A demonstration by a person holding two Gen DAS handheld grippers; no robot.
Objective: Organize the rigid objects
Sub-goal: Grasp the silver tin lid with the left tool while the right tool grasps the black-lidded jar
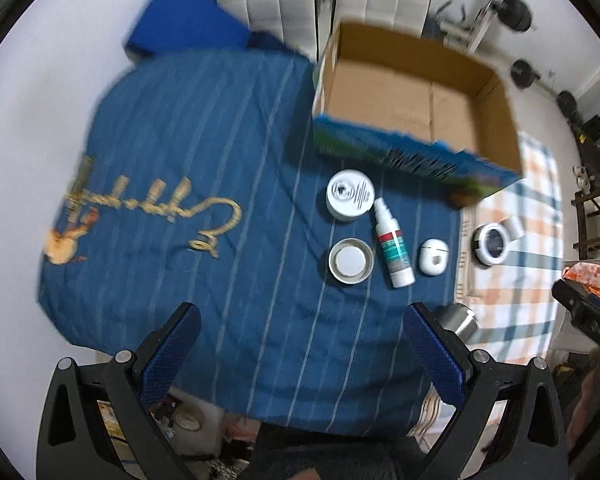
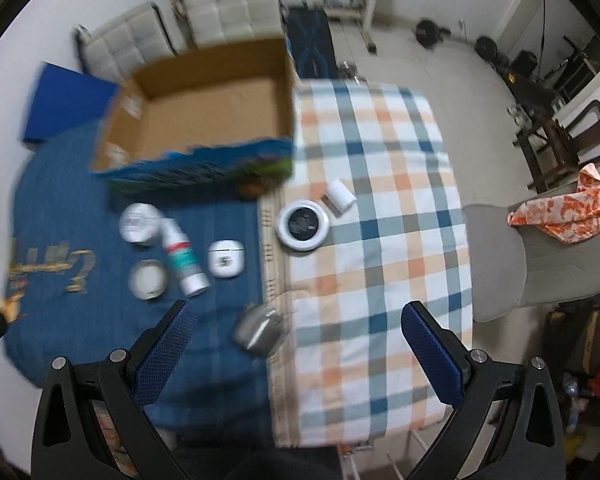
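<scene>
An open, empty cardboard box (image 1: 416, 92) (image 2: 204, 120) stands at the back of the table. In front of it on the blue cloth lie a white jar (image 1: 350, 195) (image 2: 140, 222), a round lid (image 1: 351, 261) (image 2: 149, 279), a white spray bottle (image 1: 393, 249) (image 2: 184, 258) and a white earbud case (image 1: 433, 257) (image 2: 225, 259). A round black-and-white tin (image 1: 494, 241) (image 2: 303, 225) and a small white roll (image 1: 514, 226) (image 2: 340, 197) lie on the checked cloth. A metal cup (image 1: 460, 318) (image 2: 258, 332) lies near the front. My left gripper (image 1: 300, 344) and right gripper (image 2: 296, 344) are both open, empty, high above the table.
A blue cloth (image 1: 180, 200) covers the left of the table and a checked cloth (image 2: 380, 240) the right. A blue folder (image 1: 184, 24) lies at the back left. A grey chair (image 2: 540, 256) with an orange cloth stands at the right. White padded chairs stand behind.
</scene>
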